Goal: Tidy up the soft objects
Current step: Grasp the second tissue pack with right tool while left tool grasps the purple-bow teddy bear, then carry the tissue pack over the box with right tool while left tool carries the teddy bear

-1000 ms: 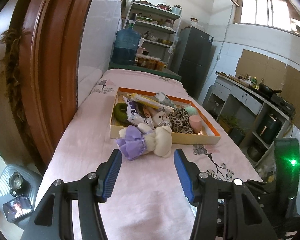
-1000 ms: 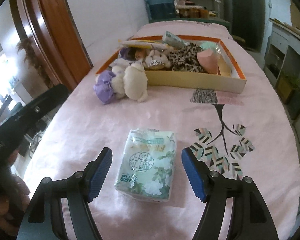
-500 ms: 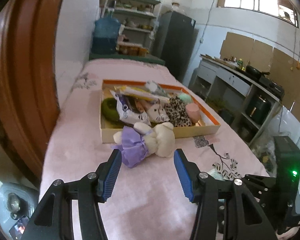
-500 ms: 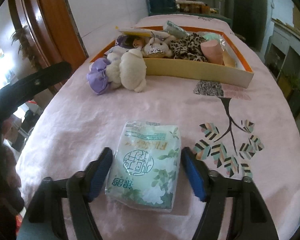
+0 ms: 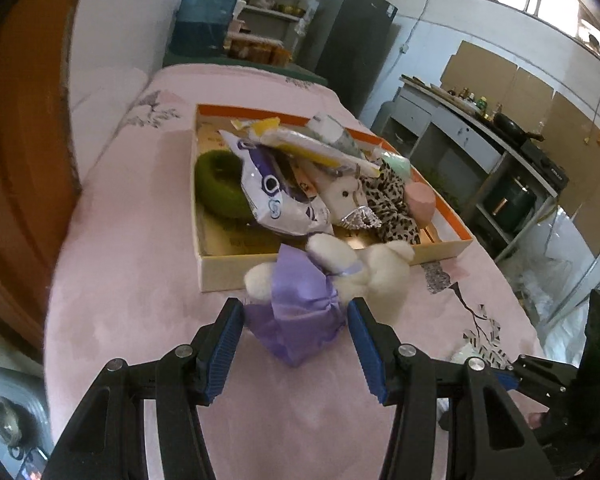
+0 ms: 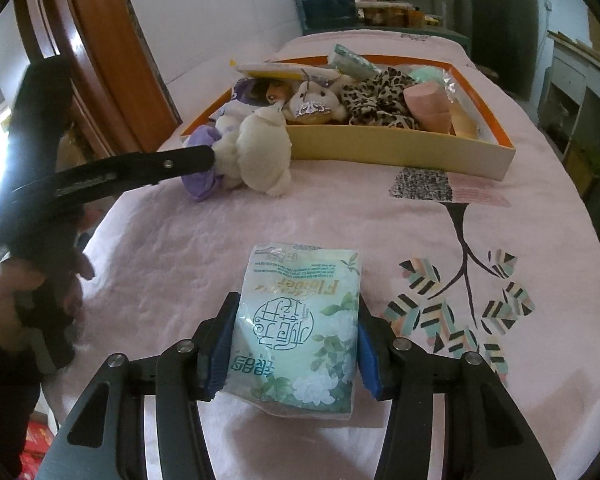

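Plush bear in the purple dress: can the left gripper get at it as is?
Probably yes. The left gripper is open, its fingers either side of the plush bear's purple skirt, nothing between; the box sits just behind.

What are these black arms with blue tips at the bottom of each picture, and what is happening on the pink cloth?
There is no robot. A person holds one hand-held claw in each hand, and a camera on each claw looks forward along its two fingers.

Left-hand camera: the left claw is open, its blue tips on either side of a white plush bear in a purple dress, which lies against the front of the box. It does not grip yet.

Right-hand camera: the right claw has just been closing and now squeezes a tissue pack lying on the pink cloth. At the left edge you see the person's hand holding the left claw.

The orange-rimmed box holds more soft things.
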`<state>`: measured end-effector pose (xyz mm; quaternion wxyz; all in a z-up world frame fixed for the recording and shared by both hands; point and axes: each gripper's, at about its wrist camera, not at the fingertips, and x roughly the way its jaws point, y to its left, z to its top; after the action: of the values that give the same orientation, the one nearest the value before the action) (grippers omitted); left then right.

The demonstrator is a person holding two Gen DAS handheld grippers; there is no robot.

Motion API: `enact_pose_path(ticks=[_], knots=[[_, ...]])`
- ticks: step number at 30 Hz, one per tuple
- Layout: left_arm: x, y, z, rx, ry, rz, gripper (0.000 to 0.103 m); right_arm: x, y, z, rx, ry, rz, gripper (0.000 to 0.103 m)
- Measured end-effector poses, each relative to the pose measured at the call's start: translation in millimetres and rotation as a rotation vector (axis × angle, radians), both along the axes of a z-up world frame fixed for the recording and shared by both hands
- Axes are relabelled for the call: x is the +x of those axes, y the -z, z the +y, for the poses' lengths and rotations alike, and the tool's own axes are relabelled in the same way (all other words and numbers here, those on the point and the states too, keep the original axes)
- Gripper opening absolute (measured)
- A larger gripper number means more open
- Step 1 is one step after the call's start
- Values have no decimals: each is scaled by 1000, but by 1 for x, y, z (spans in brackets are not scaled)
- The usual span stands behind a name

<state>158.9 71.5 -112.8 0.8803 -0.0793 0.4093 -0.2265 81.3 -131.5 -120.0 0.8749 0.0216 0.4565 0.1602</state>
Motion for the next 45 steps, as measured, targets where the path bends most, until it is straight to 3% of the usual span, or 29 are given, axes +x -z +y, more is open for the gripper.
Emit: enact_pose_path(ticks=[4,10,15,16,19,27,36,45], knots=[[10,6,-6,-33,42,37,60,2,0,0,3,-8,-4,53],[16,7,-23,1,63,44,65,3,1,0,8,-12,-7,53],[9,8,-25,-61,42,53,42,2,1,-1,16,-11,-6,53],[5,7,-26,-57,33,42,36,2,1,-1,17,-11,-6,53],[-9,-1,-30,-16,10,-13,32,1,1,-2,28,-10,-3,53],[-39,-19,-43,1,-28,-108,30,-1,-3,-4,45,-13,-5,52],[-57,-34,-42,-48,-60,-134,30,-7,-13,-8,48,-1,-34,52],[-66,-54,-47,-15,-109,-189,30,-10,-34,-19,27,24,-100,52]])
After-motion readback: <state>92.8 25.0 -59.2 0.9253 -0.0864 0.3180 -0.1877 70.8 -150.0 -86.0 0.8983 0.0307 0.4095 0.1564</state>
